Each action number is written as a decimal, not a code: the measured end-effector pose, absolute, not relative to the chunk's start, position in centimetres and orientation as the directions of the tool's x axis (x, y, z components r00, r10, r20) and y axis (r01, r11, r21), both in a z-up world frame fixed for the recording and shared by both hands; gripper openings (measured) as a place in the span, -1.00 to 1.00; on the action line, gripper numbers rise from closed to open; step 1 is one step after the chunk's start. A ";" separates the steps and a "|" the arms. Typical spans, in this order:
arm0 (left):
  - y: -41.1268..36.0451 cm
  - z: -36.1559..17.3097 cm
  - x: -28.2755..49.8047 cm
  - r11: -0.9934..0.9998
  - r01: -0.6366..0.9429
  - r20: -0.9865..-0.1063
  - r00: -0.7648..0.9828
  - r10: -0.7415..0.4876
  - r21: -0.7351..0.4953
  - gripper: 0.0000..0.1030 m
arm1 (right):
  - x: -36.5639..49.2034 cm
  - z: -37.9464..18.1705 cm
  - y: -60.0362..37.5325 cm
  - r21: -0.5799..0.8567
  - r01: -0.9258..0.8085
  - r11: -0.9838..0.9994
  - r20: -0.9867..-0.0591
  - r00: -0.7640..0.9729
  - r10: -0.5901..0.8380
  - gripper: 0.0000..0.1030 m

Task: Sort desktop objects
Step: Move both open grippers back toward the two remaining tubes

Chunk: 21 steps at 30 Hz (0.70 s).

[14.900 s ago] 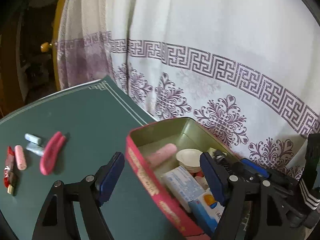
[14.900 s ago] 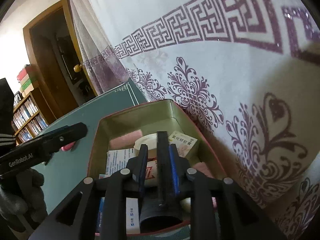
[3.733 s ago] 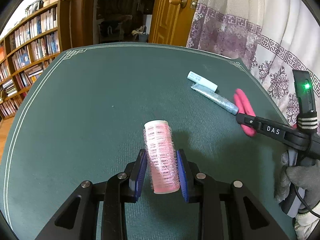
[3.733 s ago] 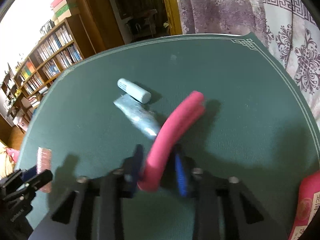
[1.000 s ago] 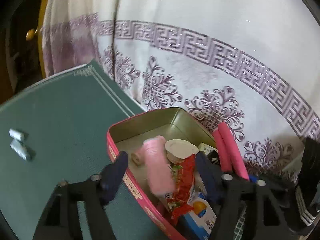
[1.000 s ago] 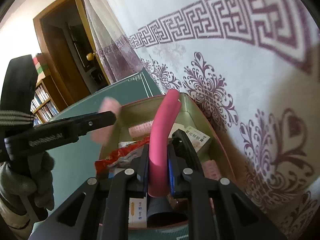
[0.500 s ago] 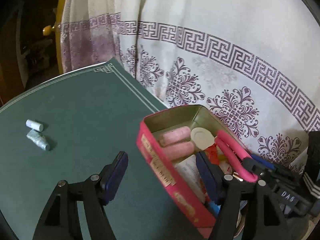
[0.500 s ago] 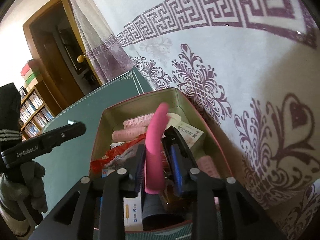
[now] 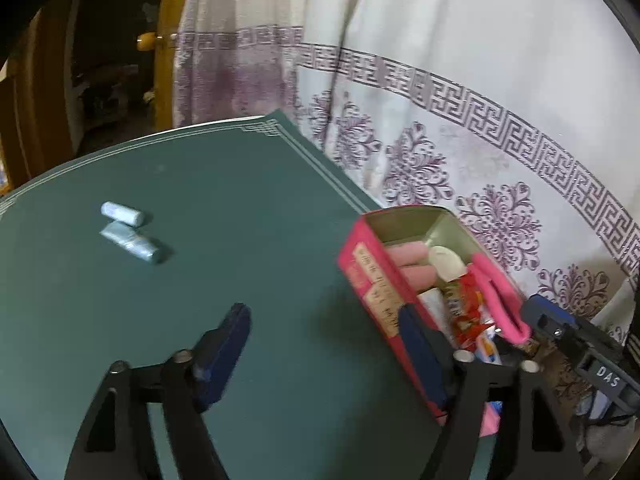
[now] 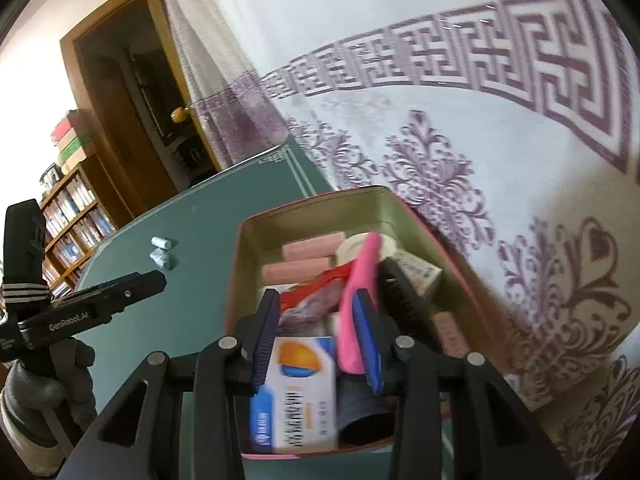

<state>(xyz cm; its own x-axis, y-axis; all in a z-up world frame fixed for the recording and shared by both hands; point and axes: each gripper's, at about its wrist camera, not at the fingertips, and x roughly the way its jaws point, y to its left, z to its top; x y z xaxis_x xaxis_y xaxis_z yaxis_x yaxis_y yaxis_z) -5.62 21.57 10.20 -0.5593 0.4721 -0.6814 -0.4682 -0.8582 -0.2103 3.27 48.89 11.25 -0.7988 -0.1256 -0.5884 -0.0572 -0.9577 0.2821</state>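
The near end of the red tin (image 10: 236, 264) is cut off behind the right gripper (image 10: 318, 336), and a dark cylinder low in the tin is too shadowed to name; the left wrist view is smeared, so the tin's printed side cannot be read. The right gripper's jaws have just been opening; the pink clip (image 10: 358, 300), smooth and long, lies between the blue pads and leans against the right one, slack rather than clamped, its tip resting on the tin's contents. The left gripper (image 9: 324, 344) has also just been opening and stands wide with nothing between its pads, over the bare green mat (image 9: 224, 248) beside the tin. Inside lie two bristly pink rollers (image 10: 312, 260), a crinkled red wrapper (image 10: 316, 288), a white round lid (image 10: 352, 248) and a glossy blue-and-white carton (image 10: 294, 396). Two pale blue pieces (image 9: 127, 232), one a smooth cylinder, one crumpled foil, sit on the mat well apart from the tin; a patterned curtain (image 9: 480, 128) hangs behind.
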 end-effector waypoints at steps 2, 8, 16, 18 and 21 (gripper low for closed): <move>20.4 10.0 -5.5 -0.866 -0.453 -0.682 -0.565 0.464 -0.214 0.57 | 3.1 11.5 48.0 0.280 -0.041 -0.959 -0.589 -0.797 -0.138 -0.05; 15.7 9.2 -5.4 -0.900 -0.373 -0.692 -0.589 0.417 -0.224 0.57 | 2.4 12.1 44.6 0.266 0.028 -0.964 -0.572 -0.800 -0.181 0.47; 8.3 8.6 -6.1 -0.941 -0.221 -0.695 -0.635 0.338 -0.256 0.57 | 0.3 12.5 39.0 0.248 0.152 -0.957 -0.570 -0.776 -0.271 0.47; 7.0 8.7 -5.9 -0.944 -0.207 -0.693 -0.642 0.328 -0.256 0.58 | -0.4 12.3 37.8 0.251 0.179 -0.951 -0.576 -0.762 -0.295 0.47; 5.3 8.5 -5.9 -0.950 -0.184 -0.696 -0.647 0.310 -0.252 0.57 | -1.9 11.8 35.6 0.258 0.216 -0.942 -0.589 -0.737 -0.330 0.47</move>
<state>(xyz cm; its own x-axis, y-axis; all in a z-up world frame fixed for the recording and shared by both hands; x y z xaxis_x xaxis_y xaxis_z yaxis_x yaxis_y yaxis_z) -5.86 5.29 8.49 -0.6475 0.3098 -0.6963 -0.1841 -0.9502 -0.2515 -1.90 35.65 11.84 -0.7372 -0.3303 -0.5894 0.2156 -0.9418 0.2581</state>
